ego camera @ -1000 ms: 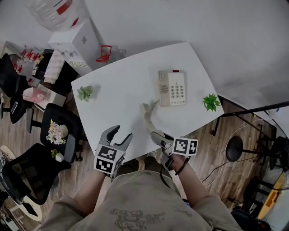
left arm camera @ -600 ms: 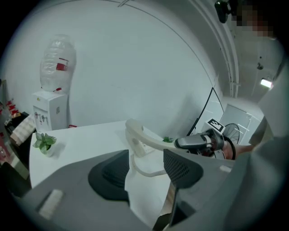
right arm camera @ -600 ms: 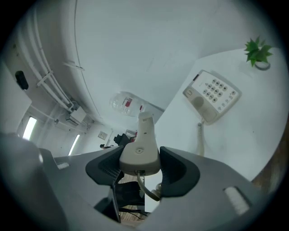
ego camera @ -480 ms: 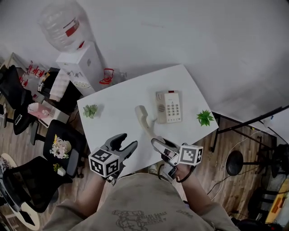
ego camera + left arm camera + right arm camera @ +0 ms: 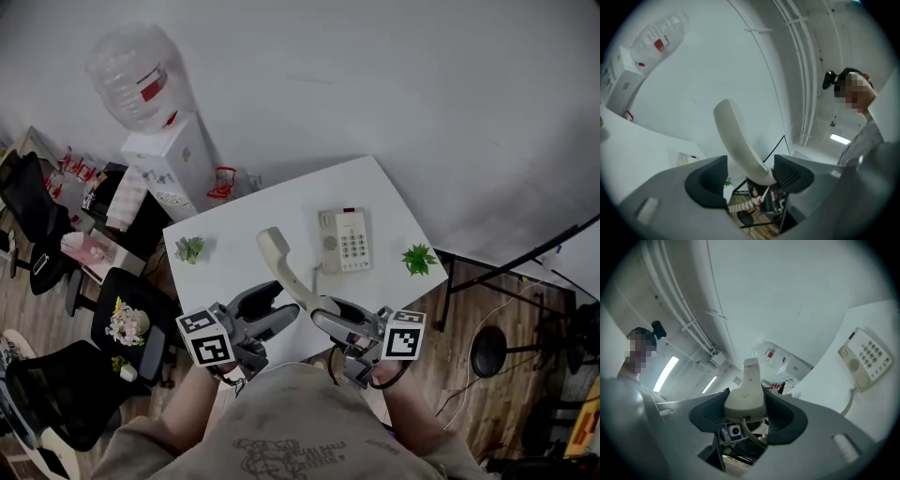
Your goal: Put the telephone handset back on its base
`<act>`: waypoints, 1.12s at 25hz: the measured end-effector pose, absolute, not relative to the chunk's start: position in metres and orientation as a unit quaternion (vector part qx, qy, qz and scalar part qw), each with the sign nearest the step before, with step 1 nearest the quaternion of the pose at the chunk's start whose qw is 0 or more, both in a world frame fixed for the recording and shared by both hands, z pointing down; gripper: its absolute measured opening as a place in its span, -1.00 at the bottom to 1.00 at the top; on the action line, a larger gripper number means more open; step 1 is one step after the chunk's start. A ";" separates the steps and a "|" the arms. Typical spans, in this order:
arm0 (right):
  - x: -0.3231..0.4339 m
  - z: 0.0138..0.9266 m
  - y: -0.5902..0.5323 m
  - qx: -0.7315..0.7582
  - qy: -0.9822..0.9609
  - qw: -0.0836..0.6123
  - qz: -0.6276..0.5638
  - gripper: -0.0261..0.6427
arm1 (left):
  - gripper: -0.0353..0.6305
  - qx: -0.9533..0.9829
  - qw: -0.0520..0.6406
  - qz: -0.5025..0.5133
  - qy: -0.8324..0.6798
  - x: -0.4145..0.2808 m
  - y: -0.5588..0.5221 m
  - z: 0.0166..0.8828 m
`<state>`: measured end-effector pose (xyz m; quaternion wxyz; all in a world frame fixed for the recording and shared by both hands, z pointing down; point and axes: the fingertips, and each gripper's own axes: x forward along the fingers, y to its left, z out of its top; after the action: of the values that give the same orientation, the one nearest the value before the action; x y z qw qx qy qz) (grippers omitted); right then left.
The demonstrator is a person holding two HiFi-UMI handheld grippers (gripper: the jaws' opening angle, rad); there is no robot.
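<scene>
The left claw (image 5: pixel 270 307) is released, its jaws apart and holding nothing. The handset (image 5: pixel 281 262) shows just past its tips, and I cannot tell whether it touches one jaw. To the right, the right claw (image 5: pixel 330 317) is clenched on the handset's lower end and holds it tilted in the air over the near edge of the bench (image 5: pixel 234 220), short of the base (image 5: pixel 344 241).

The step in hand looks like the carry. The next move calls for bringing the handset right and forward over the base's cradle beside the keypad, lining it up lengthways, then lowering it clear of the cord (image 5: pixel 848 403).

The white bench carries a plant (image 5: pixel 190 248) at left, then the base, then a second plant (image 5: pixel 417 259). A water cooler (image 5: pixel 167 155) and chairs (image 5: pixel 131 309) stand left of the bench, on a wood floor (image 5: pixel 469 300).
</scene>
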<state>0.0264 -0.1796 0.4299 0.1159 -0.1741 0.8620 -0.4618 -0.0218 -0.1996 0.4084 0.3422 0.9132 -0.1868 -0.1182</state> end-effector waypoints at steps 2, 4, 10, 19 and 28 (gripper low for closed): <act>0.023 0.421 -0.169 -0.138 0.868 0.131 -0.458 -0.11 | 0.02 0.906 0.355 -0.157 -0.170 -0.020 -0.199 0.397; 0.020 0.411 -0.160 -0.104 0.871 0.150 -0.456 -0.10 | 0.02 0.906 0.347 -0.185 -0.156 -0.019 -0.196 0.385; 0.022 0.394 -0.146 -0.033 0.860 0.208 -0.465 -0.10 | 0.02 0.917 0.310 -0.226 -0.112 -0.013 -0.179 0.359; 0.024 0.400 -0.142 -0.018 0.857 0.204 -0.474 -0.10 | -0.14 0.915 0.318 -0.214 -0.125 -0.003 -0.174 0.360; 0.031 0.404 -0.147 -0.045 0.875 0.188 -0.444 -0.09 | -0.19 0.904 0.334 -0.223 -0.149 0.000 -0.178 0.363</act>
<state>0.0306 -0.1475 0.4038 0.1875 -0.0450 0.8751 -0.4438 -0.0003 -0.1776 0.3633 0.3341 0.9035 -0.1489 -0.2231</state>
